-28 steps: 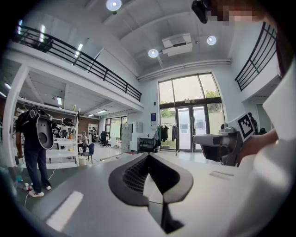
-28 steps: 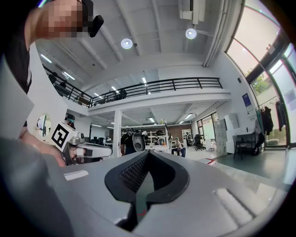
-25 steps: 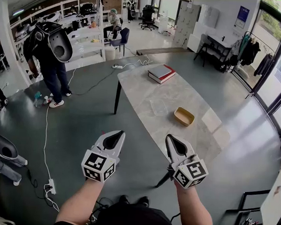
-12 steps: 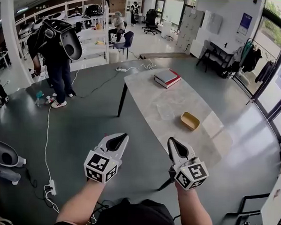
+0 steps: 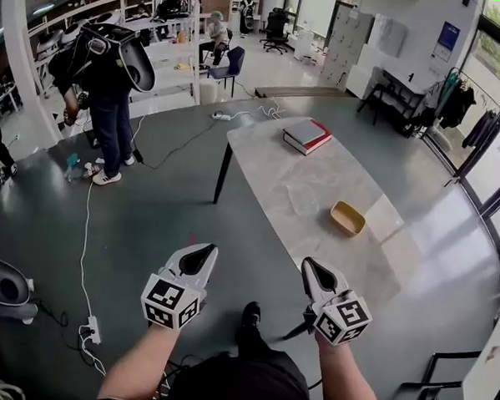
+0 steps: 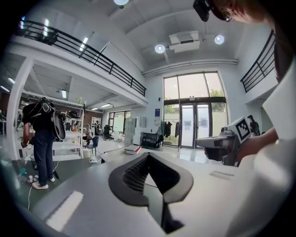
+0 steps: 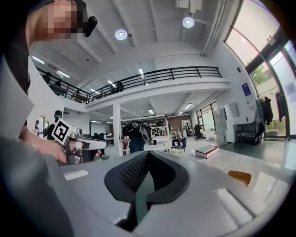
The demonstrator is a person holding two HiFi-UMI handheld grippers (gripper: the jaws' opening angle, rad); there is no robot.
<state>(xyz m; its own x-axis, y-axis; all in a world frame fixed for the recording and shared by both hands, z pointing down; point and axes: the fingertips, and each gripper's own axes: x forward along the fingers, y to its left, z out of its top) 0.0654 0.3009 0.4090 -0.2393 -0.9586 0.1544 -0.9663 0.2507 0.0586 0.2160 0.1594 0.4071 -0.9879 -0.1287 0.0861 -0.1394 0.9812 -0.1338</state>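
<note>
Both grippers are held in the air in front of the person, short of the table's near end. In the head view my left gripper (image 5: 198, 257) is over the grey floor and my right gripper (image 5: 314, 271) is over the table's near corner. Each one's jaws stand together with nothing between them (image 6: 148, 158) (image 7: 147, 156). Ahead is a long marble-topped table (image 5: 273, 167). On it lie stacked books (image 5: 306, 135) at the far end, a clear container (image 5: 303, 199) in the middle and a yellow bowl (image 5: 348, 218) on the right. The books (image 7: 206, 151) and the bowl (image 7: 239, 177) show in the right gripper view too.
A person with a large backpack device (image 5: 106, 79) stands at the left by white shelves (image 5: 162, 52). Cables (image 5: 85, 228) and a power strip (image 5: 92, 331) lie on the floor. More people sit at the back. Glass doors (image 6: 194, 125) are on the right.
The head view has drawn nearer to the table, and both grippers sit a little lower in it. The books and yellow bowl have come into the gripper views.
</note>
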